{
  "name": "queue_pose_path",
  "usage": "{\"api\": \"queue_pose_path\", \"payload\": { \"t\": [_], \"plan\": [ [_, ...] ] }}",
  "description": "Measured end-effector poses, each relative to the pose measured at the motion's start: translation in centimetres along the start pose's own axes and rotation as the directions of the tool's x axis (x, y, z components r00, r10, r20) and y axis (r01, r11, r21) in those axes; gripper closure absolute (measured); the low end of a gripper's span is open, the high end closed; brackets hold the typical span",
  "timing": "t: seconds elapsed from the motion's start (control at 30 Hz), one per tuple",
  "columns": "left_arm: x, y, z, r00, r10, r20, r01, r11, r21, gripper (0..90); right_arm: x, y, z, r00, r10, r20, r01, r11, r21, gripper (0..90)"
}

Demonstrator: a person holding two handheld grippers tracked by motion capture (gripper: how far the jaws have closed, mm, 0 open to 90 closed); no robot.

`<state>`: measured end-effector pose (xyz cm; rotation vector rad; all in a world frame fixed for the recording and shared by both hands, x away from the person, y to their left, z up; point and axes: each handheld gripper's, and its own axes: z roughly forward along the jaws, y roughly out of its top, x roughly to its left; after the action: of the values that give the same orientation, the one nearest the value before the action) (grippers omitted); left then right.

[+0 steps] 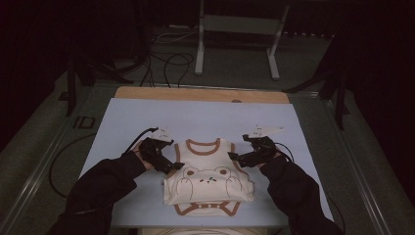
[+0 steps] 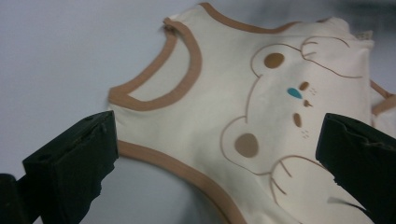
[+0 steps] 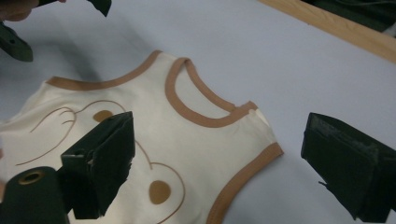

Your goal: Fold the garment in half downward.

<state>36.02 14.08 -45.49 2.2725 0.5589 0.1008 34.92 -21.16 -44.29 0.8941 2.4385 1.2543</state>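
Dark room, dim floor with black cables and a pale metal frame (image 1: pixel 238 29) standing beyond the far edge of the bench.

Bench (image 1: pixel 147 117): wooden top, a strip of bare wood along the far edge, the rest covered by a pale blue sheet.

Item 1. Cream baby bodysuit (image 1: pixel 209 181), sleeveless, brown binding at neck, armholes and leg openings. Printed bear outline on the chest, with brown ears, a small teal mark and paws drawn at both sides. Lies flat, face up, at the near middle of the sheet, neck toward the far edge, snap end toward the person. Lower part appears folded up, with the snap strip showing at the near edge.

Item 2. Left claw (image 1: pixel 177 166): held in the person's left hand, dark sleeve behind it. Jaws spread wide, nothing between them. Positioned at the garment's left shoulder and armhole; in the left gripper view the jaws straddle the armhole binding and bear print. Contact with cloth cannot be told.

Item 3. Right claw (image 1: pixel 234 157): held in the right hand. Jaws likewise spread wide, empty, at the right shoulder strap, one jaw over the chest, the other over the sheet.
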Motion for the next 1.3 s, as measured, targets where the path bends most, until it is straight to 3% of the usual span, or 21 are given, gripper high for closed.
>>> {"api": "queue_pose_path", "payload": {
  "t": [0.17, 0.57, 0.93, 1.13, 1.3],
  "plan": [
    [1.0, -0.1, 0.7, 0.9999, -0.012, -0.003, 0.012, 0.9999, 0.007, 0.1, -0.7, -0.2, 1.1, 0.9999, 0.015, -0.003, -0.015, 1.000, 0.020, 9.8],
    [2.7, -0.4, 2.5, 0.9997, -0.023, -0.010, 0.024, 0.9993, 0.027, 0.1, -2.0, -0.7, 3.2, 0.9995, -0.002, -0.030, 0.004, 0.999, 0.050, 9.8],
    [4.1, -0.8, 4.2, 0.9983, -0.058, -0.005, 0.059, 0.9967, 0.056, 0.2, -3.2, -0.7, 5.9, 0.9990, -0.016, -0.042, 0.020, 0.996, 0.090, 9.9],
    [4.7, -0.8, 4.8, 0.9946, -0.102, -0.021, 0.103, 0.9913, 0.081, 0.2, -3.8, -0.9, 6.8, 0.9995, -0.006, -0.032, 0.009, 0.993, 0.117, 9.9],
    [5.0, -0.9, 5.0, 0.9955, -0.090, -0.031, 0.092, 0.9925, 0.081, 0.2, -4.2, -1.1, 7.4, 0.9995, 0.004, -0.031, 0.000, 0.993, 0.121, 10.0]
  ]
}}
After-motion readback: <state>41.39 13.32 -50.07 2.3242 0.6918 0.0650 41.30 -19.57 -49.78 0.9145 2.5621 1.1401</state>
